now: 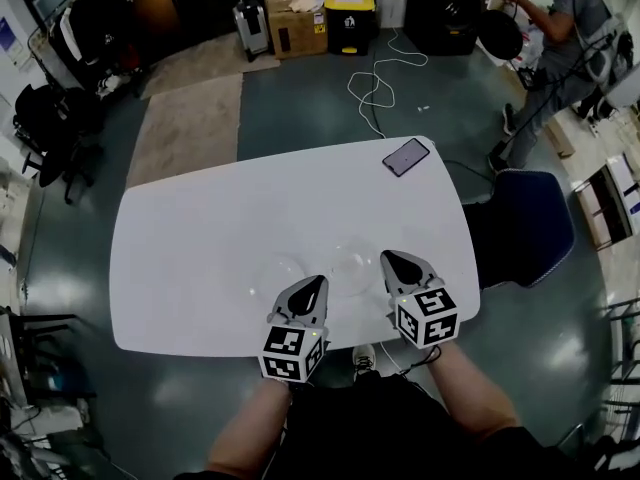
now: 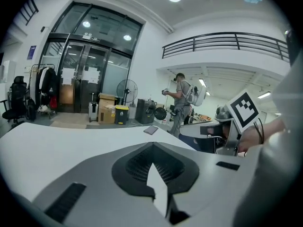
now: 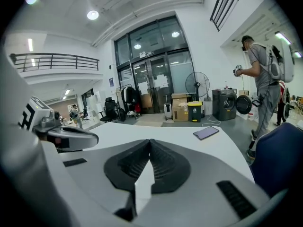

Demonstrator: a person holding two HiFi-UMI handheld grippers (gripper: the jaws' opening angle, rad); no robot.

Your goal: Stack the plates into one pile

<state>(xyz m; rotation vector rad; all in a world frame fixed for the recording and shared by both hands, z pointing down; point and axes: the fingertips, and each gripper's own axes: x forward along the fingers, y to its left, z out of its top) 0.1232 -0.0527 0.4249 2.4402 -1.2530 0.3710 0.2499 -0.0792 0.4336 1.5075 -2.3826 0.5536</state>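
Two pale plates, hard to tell from the white table [image 1: 190,238], lie side by side near its front edge: one plate [image 1: 272,273] on the left and the other plate [image 1: 350,264] on the right. My left gripper [image 1: 319,280] hovers at the near edge between them, jaws shut and empty. Just right of the right plate, my right gripper [image 1: 389,256] is likewise shut with nothing held. The left gripper view shows its jaws [image 2: 152,145] pressed together over bare table; the right gripper view shows the same for the right gripper [image 3: 149,143]. Neither gripper view shows a plate.
A dark phone [image 1: 406,156] lies at the table's far right corner. A blue chair [image 1: 525,228] stands right of the table. A person [image 1: 560,48] works at the back right, with boxes and a yellow-lidded bin [image 1: 349,18] behind.
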